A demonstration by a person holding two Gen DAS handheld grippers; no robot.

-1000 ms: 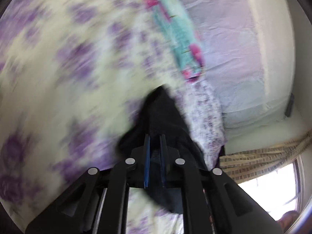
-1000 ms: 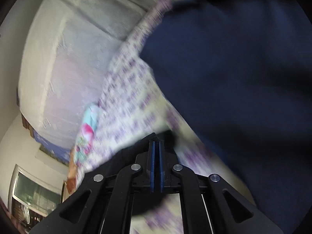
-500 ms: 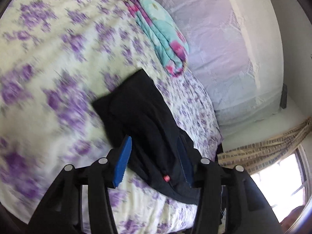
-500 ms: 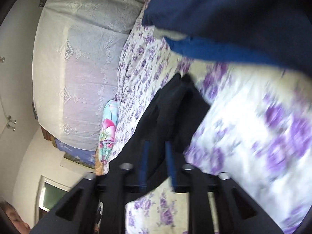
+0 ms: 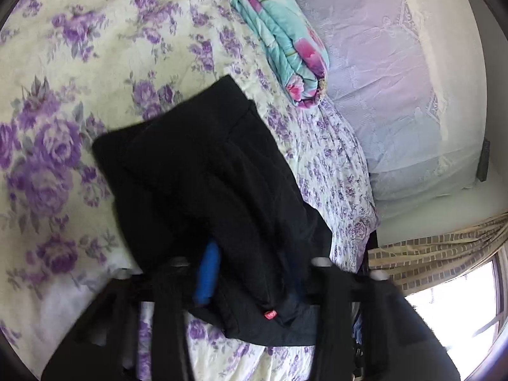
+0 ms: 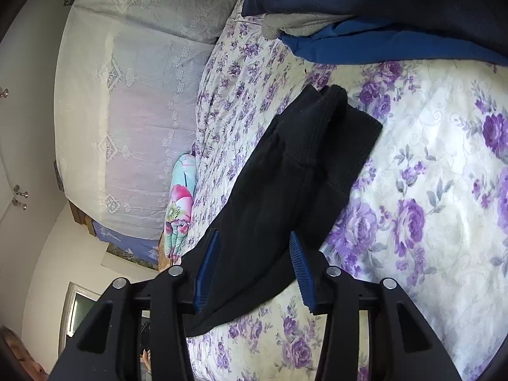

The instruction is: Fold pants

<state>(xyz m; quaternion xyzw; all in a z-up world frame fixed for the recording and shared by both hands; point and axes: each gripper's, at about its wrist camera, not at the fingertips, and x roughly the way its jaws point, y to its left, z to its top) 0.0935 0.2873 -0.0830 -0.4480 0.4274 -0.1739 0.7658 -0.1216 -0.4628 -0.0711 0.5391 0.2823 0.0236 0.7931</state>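
Black pants (image 5: 203,171) lying mid-frame on floral bedspread (image 5: 63,73), left gripper (image 5: 250,273) just closing around a fold, grip unclear, right gripper (image 6: 254,270) standing spread, having just opened, pants passing between its fingers

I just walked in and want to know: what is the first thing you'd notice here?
The black pants jump out, lying folded in a dark heap on the purple-flowered bedsheet. The right gripper hangs open over their near end. A bright turquoise-and-pink quilt sits rolled up at the bed's far edge.
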